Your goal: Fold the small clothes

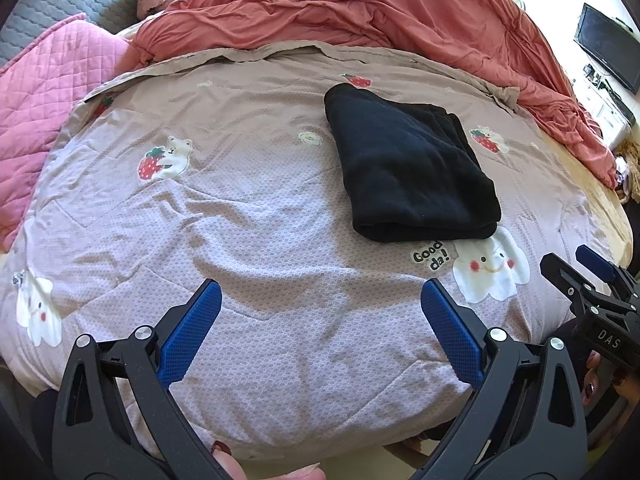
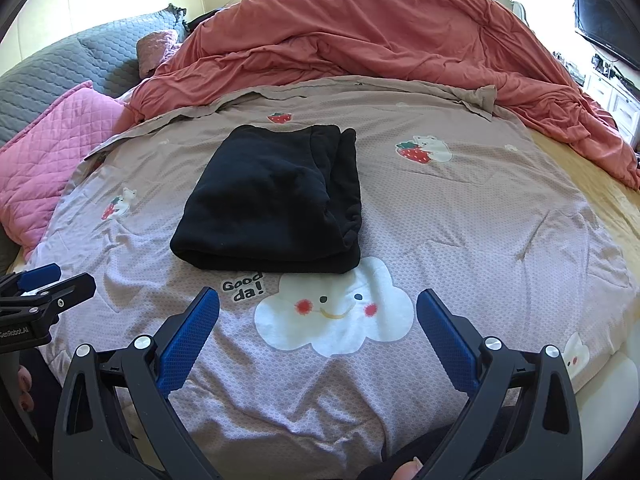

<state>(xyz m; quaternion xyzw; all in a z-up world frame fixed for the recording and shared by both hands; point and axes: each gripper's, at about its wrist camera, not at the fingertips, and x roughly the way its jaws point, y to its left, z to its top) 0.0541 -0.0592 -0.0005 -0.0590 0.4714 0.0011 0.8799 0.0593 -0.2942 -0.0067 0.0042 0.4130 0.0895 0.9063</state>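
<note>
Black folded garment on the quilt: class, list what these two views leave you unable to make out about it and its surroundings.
- Black folded garment: its type, in both views; the folds hide its shape.
- "Good da!" print: the garment's edge seems to cover the wording's end, in both views.
- Screen: cut off by the fisheye edge, in both views.
- Grey pillow: partly behind the pink quilted cushion.

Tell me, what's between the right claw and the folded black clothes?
Only bedspread: its smiling cloud picture and "Good da!" words lie between the open right claw and the black clothes, seen in the right wrist view.
</note>
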